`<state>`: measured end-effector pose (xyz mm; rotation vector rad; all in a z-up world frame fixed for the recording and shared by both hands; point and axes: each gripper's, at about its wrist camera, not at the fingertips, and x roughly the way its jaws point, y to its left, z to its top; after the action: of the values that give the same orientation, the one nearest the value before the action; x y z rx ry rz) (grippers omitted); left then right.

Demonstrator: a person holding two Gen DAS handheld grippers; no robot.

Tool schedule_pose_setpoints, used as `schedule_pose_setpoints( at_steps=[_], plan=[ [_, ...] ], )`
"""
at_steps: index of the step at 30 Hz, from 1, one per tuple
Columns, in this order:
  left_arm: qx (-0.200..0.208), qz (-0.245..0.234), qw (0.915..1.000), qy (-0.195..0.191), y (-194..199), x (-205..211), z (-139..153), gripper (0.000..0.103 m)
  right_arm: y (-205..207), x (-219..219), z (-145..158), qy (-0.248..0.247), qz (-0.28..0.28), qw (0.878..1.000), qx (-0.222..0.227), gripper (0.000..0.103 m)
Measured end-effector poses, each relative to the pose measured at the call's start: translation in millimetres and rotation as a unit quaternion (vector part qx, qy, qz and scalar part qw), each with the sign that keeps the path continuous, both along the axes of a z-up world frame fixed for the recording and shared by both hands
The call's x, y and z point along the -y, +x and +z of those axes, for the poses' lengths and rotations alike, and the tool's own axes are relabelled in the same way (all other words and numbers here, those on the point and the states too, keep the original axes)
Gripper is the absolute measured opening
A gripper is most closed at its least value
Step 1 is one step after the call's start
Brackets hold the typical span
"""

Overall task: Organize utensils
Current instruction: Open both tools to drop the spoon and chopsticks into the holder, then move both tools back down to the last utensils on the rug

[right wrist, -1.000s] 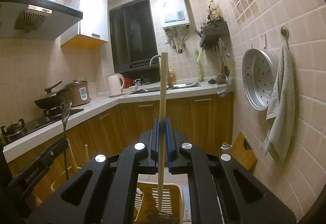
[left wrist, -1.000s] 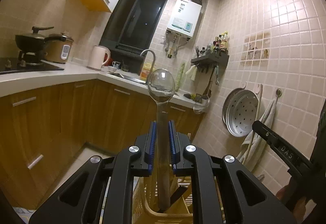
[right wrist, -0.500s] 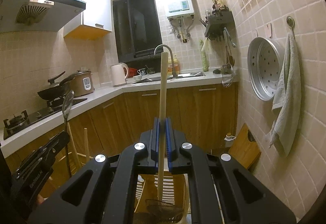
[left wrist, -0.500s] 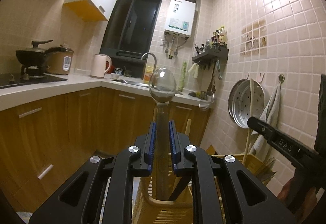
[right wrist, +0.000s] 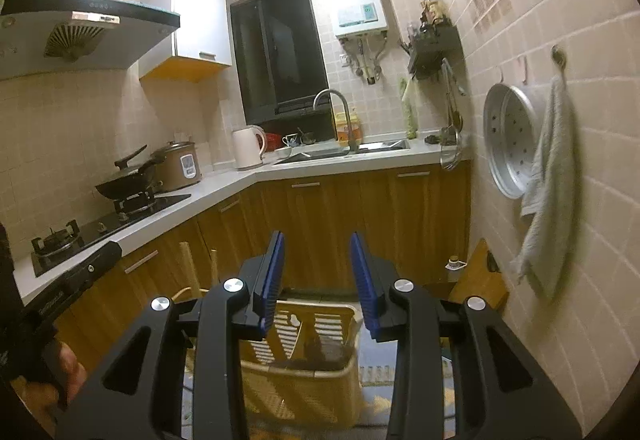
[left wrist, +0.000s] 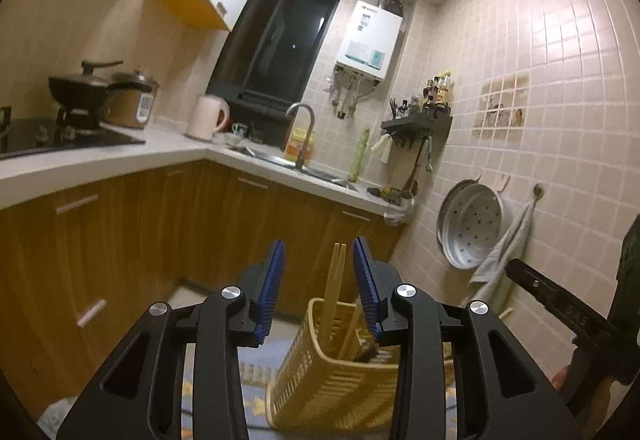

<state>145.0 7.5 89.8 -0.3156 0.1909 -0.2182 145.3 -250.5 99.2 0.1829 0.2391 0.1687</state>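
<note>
Both tongs stand spread with nothing between the pads: the left gripper (left wrist: 318, 282) and the right gripper (right wrist: 316, 280) have just been opening, and the ladle and wooden handle they pinched a second ago are gone from their jaws. Below them a yellow utensil basket (left wrist: 320, 384) is half hidden by the black frames; wooden chopsticks (left wrist: 335, 280) rise from it, its dark contents unclear. A grey towel (right wrist: 550, 200) blurs on the tiled wall.

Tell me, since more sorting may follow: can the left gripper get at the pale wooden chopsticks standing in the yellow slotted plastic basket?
Probably yes. The left gripper is open, and the chopsticks stand upright just beyond its jaws with nothing between.
</note>
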Motion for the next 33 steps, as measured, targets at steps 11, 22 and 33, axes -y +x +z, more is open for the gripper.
schedule_pose_setpoints(
  at_steps=[11, 22, 33],
  plan=[
    [-0.087, -0.027, 0.9958, -0.007, -49, -18, 1, 0.034, -82, 6, -7, -0.03, -0.008, 0.992, -0.119, 0.031],
    [-0.249, -0.095, 0.9637, -0.012, -88, -11, -74, 0.033, -87, -8, -124, 0.0, 0.068, 0.911, -0.407, 0.031],
    [-0.404, -0.163, 0.8996, -0.023, -82, 17, -138, 0.032, -101, -32, -162, -0.009, 0.101, 0.867, -0.487, 0.031]
  ],
)
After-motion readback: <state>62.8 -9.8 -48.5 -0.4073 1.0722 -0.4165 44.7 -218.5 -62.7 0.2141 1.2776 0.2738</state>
